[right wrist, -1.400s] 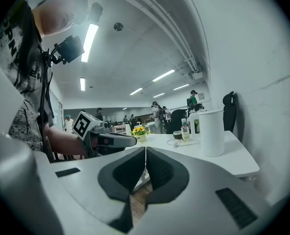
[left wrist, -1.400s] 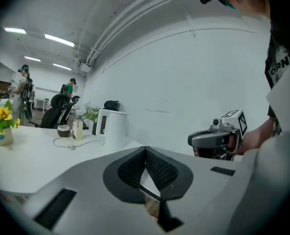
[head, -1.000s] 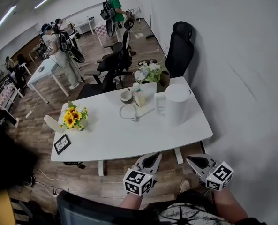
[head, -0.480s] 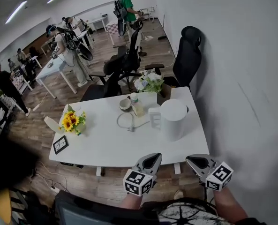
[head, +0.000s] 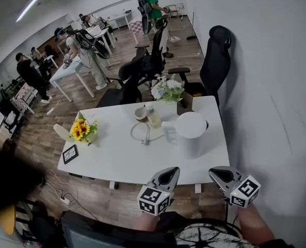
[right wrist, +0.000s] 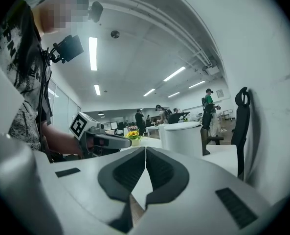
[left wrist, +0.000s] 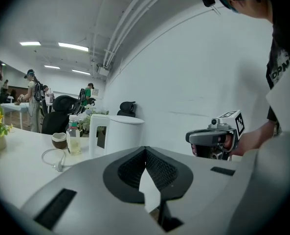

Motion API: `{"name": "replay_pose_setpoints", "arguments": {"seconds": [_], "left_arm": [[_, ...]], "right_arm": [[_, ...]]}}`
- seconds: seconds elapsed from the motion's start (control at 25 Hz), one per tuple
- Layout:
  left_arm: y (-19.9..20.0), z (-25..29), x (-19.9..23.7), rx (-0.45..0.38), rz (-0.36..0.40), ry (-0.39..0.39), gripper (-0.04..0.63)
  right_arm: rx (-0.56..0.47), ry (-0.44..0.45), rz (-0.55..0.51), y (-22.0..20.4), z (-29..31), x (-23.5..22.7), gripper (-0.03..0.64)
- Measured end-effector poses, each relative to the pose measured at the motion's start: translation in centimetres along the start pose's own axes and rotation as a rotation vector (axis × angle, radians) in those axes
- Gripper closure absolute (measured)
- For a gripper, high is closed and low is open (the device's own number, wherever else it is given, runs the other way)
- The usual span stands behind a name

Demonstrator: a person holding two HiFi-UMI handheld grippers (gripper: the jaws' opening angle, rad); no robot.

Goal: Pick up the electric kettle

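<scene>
Left claw [head: 169, 173], right claw [head: 218, 172] both closed; white cylindrical electric kettle [head: 191, 136] upright.

Kettle [head: 192, 133]: white matt plastic, smooth. Table [head: 116, 159] top: white, smooth, slight sheen. Floor [head: 98, 203]: wood planks. Left gripper [left wrist: 145, 151] shell: matt grey plastic; pads [left wrist: 127, 173] black, finely ribbed.

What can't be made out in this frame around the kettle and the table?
- White cylindrical electric kettle: its contents, hidden under the closed top in every view.
- Small black-framed card: the print is too small to read in the head view.
- White looped cable: what it joins to is too small to tell in the head view.
</scene>
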State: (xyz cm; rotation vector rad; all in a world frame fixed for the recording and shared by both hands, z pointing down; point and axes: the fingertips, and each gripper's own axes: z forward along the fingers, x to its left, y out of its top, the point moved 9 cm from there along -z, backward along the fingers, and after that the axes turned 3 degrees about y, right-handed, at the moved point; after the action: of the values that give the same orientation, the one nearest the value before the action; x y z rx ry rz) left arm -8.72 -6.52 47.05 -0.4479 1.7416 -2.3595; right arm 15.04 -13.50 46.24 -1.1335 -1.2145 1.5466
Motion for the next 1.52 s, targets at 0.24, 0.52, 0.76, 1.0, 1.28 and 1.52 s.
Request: {"name": "replay_pose_setpoints", "arguments": {"seconds": [0.24, 0.52, 0.76, 1.0, 1.28, 1.52], "left_arm": [[-0.9, 0.8, 1.6, 0.02, -0.023, 0.022, 0.586], [-0.1, 2.5, 4.5, 0.037, 0.021, -0.016, 0.586], [1.9, 4.1, 8.4, 0.023, 0.096, -0.063, 0.586], [2.7, 5.5, 12.2, -0.003, 0.106, -0.08, 0.586], [2.1, 6.5, 14.7, 0.0, 0.105, -0.068, 0.585], [1.6, 7.5, 15.5, 0.012, 0.112, -0.011, 0.584]], "right_arm": [[0.014, 0.009, 0.03, -1.1, 1.3, -1.1, 0.595], [-0.001, -0.072, 0.035, -0.4, 2.7, -2.5, 0.595], [-0.021, -0.157, 0.022, 1.3, 5.2, -3.3, 0.595], [-0.038, -0.211, 0.011, 2.4, 7.4, -4.2, 0.595], [-0.041, -0.283, 0.012, 2.3, 7.4, -5.6, 0.595], [-0.022, -0.292, 0.017, 2.2, 7.2, -6.0, 0.594]]}}
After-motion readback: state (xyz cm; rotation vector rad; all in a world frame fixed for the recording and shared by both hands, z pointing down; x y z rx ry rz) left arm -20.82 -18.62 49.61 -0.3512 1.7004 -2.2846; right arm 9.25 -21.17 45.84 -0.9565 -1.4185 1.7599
